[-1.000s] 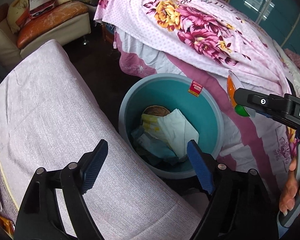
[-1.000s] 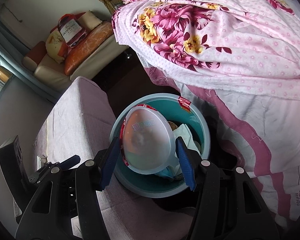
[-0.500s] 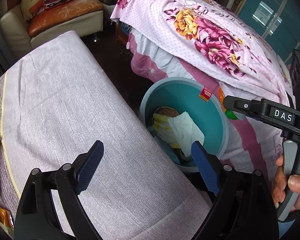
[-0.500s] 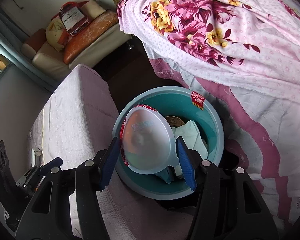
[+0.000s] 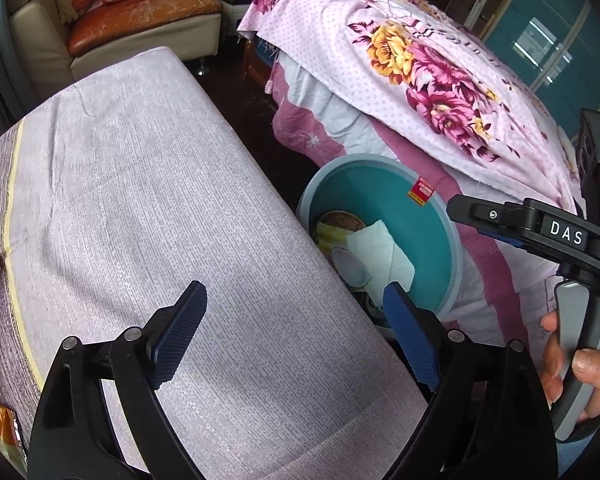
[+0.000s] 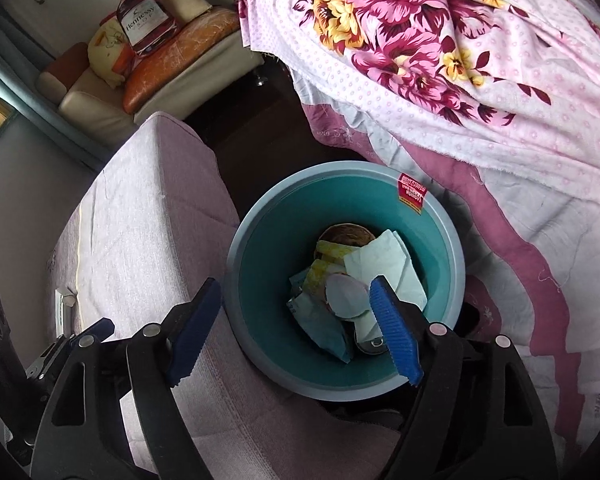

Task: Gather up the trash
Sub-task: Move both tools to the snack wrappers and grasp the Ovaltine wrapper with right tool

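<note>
the left gripper (image 5: 296, 332) is tilted down over the lilac cushioned bench (image 5: 148, 208), its blue pads spread wide with nothing between them. the right gripper (image 6: 296, 332) is held by a hand (image 5: 576, 364) and angled steeply down above the teal bin (image 6: 260, 264); its jaws have just been opening and are empty. the white plastic lid (image 6: 346, 294) is seen lying inside the bin on crumpled paper (image 6: 384, 264) and wrappers, below and just inside the right-hand pad. a floral bedspread (image 6: 460, 60) is draped beside the bin.

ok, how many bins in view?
1. The teal bin stands on the floor between the covered bench and the floral bed. No other shows; bedding may hide more.
</note>
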